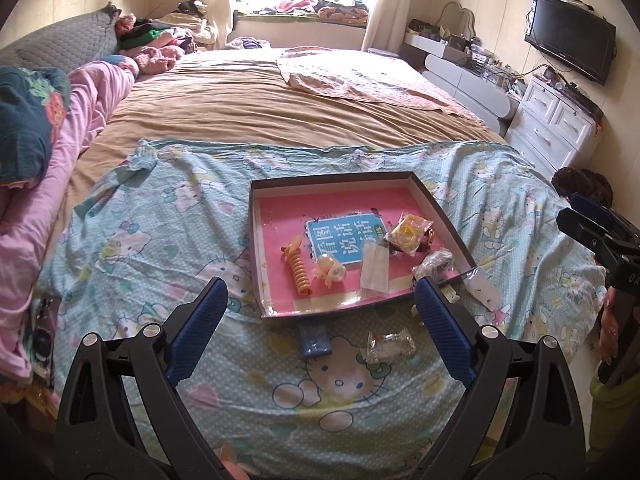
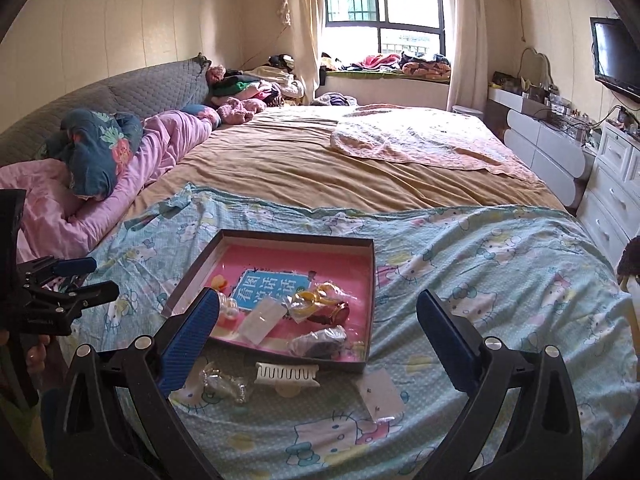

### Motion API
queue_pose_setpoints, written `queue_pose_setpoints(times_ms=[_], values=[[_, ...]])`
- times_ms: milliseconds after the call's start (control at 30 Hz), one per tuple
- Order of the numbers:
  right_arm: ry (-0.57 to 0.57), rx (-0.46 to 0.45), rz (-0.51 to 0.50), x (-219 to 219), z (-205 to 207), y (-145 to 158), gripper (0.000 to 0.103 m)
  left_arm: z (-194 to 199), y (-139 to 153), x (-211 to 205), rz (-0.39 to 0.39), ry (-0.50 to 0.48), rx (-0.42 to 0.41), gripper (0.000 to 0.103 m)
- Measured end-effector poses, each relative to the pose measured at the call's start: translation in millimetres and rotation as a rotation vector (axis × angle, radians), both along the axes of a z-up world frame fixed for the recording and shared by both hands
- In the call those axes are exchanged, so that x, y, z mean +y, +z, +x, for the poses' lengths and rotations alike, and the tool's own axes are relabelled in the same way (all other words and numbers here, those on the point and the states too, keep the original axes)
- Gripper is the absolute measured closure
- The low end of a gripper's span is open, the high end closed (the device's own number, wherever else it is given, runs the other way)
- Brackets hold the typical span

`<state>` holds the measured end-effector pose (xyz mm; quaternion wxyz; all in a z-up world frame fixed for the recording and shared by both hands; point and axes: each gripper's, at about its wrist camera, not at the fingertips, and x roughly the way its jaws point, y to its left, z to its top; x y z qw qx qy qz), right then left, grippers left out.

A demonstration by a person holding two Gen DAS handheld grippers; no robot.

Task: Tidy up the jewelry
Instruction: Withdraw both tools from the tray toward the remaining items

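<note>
A shallow box tray (image 1: 256, 248) with a pink lining lies on the cartoon-cat sheet. In it are an orange spiral hair tie (image 1: 300, 276), a clear packet (image 1: 375, 270) and a bagged yellow piece (image 1: 408, 232). On the sheet in front lie a blue item (image 1: 315, 340), a clear bag of jewelry (image 1: 388, 346) and an earring card (image 1: 482, 290). My left gripper (image 1: 322, 288) hovers open above the tray's near edge, holding nothing. In the right wrist view my right gripper (image 2: 319, 300) is open and empty over the tray (image 2: 370, 304), with a white hair comb (image 2: 286, 374), the clear bag (image 2: 224, 384) and the card (image 2: 380, 394) below it.
The sheet covers the near end of a wide bed with a tan cover (image 1: 280, 104). Pink bedding (image 1: 48, 184) is piled on the left. White drawers (image 1: 552, 128) and a wall TV (image 1: 572, 36) stand on the right. The left gripper (image 2: 94, 278) shows at the left edge.
</note>
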<state>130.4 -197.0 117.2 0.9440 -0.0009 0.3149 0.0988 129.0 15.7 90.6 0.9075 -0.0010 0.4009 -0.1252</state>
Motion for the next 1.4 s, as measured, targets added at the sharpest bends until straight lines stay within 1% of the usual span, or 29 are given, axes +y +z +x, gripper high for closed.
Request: queue_pose_setpoints(times_ms=[267,533,733,1067,1400], values=[[-0.002,0.034,-0.029,0,-13,-17,0.005,-16,-16,1,0.003,0.000,0.028,0.015],[-0.006,0.087,-0.043,-7,-20,-45,0.005,-27,-41,-8,0.006,-0.011,0.078,0.015],[-0.008,0.116,-0.043,-15,-23,-63,0.005,-30,-62,-25,0.032,-0.031,0.111,0.015],[-0.019,0.155,-0.109,-27,-22,-96,0.005,-30,-97,-61,0.058,-0.091,0.168,0.015],[-0.045,0.221,-0.134,-42,-3,-133,0.005,-19,-127,-83,0.063,-0.117,0.226,0.015]])
